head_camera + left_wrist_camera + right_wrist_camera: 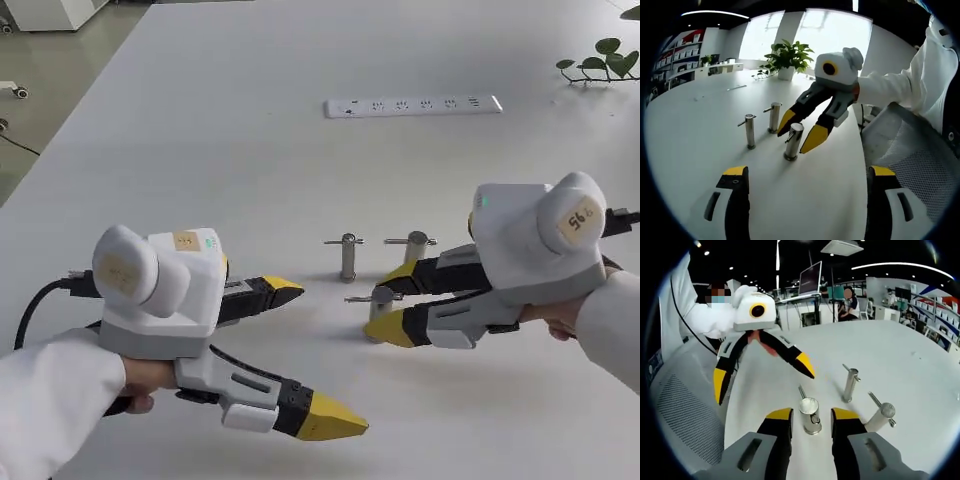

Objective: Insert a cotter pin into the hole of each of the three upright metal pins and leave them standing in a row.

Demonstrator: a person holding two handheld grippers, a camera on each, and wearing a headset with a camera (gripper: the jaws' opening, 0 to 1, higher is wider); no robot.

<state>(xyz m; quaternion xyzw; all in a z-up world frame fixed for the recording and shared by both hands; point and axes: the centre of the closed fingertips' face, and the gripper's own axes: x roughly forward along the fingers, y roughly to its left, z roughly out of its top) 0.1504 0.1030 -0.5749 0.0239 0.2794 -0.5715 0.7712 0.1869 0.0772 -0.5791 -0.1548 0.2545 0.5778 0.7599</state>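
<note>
Three upright metal pins stand on the white table (200, 150), each with a cotter pin through its top: a left pin (348, 256), a far pin (416, 246) and a near pin (380, 300). My right gripper (392, 302) is open and straddles the near pin (810, 416), one yellow-tipped jaw on each side with small gaps. In the left gripper view, the right gripper (800, 131) brackets the same near pin (793, 141). My left gripper (312, 355) hovers wide open to the left of the pins, holding nothing. The right gripper view shows the left gripper (762, 375) spread wide beyond the pins.
A white power strip (413, 105) lies further back on the table. A green plant sprig (600, 60) sits at the far right edge. A grey mesh chair (910, 150) stands beside the table. Bare tabletop surrounds the pins.
</note>
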